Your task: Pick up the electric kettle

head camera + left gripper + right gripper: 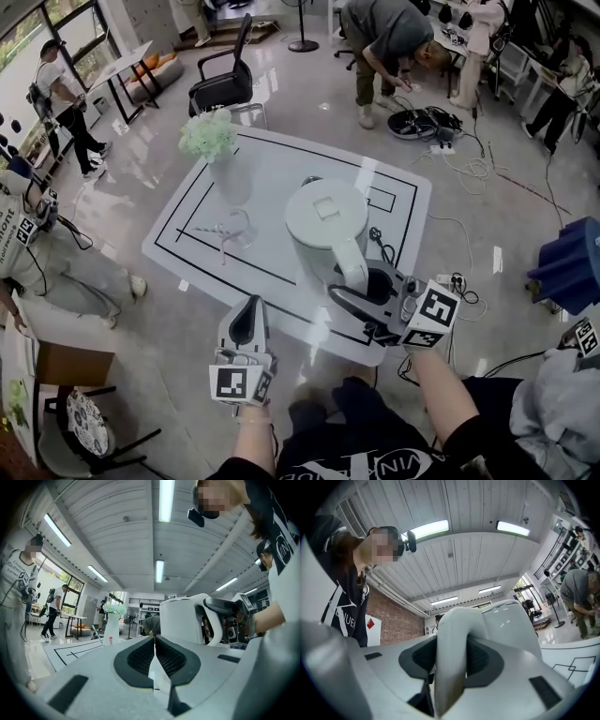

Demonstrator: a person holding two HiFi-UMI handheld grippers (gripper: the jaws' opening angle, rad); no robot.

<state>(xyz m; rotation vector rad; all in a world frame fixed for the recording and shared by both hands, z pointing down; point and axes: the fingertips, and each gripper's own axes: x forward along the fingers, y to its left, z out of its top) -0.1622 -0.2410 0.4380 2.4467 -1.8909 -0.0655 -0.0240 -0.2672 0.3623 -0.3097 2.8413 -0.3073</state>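
Note:
A white electric kettle point(323, 225) stands over the near right part of the white table point(281, 155). My right gripper point(367, 286) comes in from the right and is shut on its curved handle point(350, 264). In the right gripper view the handle point(450, 667) fills the gap between the dark pads point(485, 656), with the kettle body point(513, 625) behind. My left gripper point(247, 321) hangs at the table's front edge, left of the kettle, shut with nothing in it. In the left gripper view its jaws point(153, 645) meet, and the kettle point(185, 620) is ahead to the right.
A white vase of pale flowers point(217, 150) and a clear glass point(234, 227) stand on the table's left half. Black lines mark the tabletop. An office chair point(223, 84) is beyond the table. Cables point(459, 169) lie on the floor at right, with people around.

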